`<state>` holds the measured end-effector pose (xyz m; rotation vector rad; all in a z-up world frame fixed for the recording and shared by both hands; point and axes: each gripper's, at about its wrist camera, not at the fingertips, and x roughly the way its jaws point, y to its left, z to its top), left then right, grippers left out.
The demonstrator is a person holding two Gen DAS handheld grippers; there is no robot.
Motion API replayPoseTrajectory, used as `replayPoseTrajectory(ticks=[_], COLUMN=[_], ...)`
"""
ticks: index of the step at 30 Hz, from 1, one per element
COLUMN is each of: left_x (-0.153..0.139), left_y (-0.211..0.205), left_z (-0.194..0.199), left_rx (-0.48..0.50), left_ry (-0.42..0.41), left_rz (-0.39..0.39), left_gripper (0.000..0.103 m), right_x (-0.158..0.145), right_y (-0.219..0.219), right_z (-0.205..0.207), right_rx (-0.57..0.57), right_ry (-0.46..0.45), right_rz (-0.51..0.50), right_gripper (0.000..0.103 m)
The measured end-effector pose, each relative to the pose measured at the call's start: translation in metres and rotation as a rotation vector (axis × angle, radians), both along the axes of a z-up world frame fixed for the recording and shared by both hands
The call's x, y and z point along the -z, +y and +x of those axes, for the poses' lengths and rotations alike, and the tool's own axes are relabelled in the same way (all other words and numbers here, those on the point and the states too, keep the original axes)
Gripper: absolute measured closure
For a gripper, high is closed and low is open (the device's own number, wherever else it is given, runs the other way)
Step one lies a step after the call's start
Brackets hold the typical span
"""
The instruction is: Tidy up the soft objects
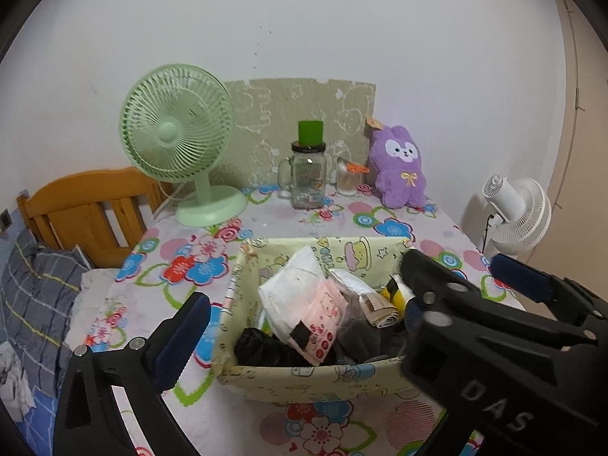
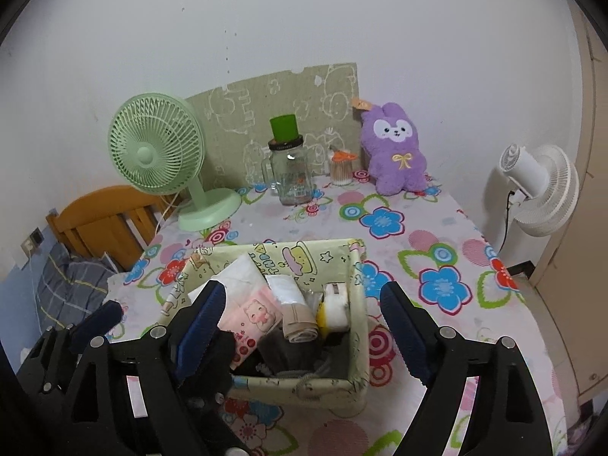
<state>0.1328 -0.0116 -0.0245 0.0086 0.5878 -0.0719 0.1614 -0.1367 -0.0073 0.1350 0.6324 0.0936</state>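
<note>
A pale yellow fabric basket (image 1: 311,380) (image 2: 357,326) stands on the flowered table, holding several soft items: a white folded cloth (image 1: 292,281), a pink tissue pack (image 1: 323,323) (image 2: 254,319), dark socks (image 1: 266,349) and a beige roll (image 2: 300,326). A purple plush bunny (image 1: 401,167) (image 2: 395,152) sits upright at the back. My left gripper (image 1: 300,311) is open and empty, straddling the basket. My right gripper (image 2: 304,326) is open and empty, also over the basket. The right gripper's fingers (image 1: 520,277) show in the left wrist view.
A green desk fan (image 1: 178,152) (image 2: 159,152) stands back left. A glass jar (image 1: 307,174) (image 2: 290,174) with a green cup on top and a cotton-swab jar (image 1: 349,178) stand at the back. A white fan (image 2: 539,186) and a wooden bed headboard (image 1: 87,205) flank the table.
</note>
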Motion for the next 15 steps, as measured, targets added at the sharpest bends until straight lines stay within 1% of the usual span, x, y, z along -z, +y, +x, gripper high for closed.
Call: replayPoseTrajectory(ticks=[4, 8, 15], left_x=[-0.009, -0.018, -0.033], left_y=[0.006, 0.012, 0.020], left_z=[-0.012, -0.026, -0.052], left_rx=[-0.009, -0.010, -0.023], left_ry=[-0.020, -0.039, -0.079], left_rz=[-0.010, -0.024, -0.027], left_gripper=[0.000, 0.000, 0.000], right_x=[-0.011, -0.022, -0.040], right_y=[-0.005, -0.007, -0.013], right_z=[-0.016, -0.032, -0.062], right_rx=[0.012, 0.022, 0.031], right_ry=[-0.032, -0.066, -0.124], right_rz=[-0.010, -0.022, -0.045], right_gripper=[0.017, 0.013, 0.013])
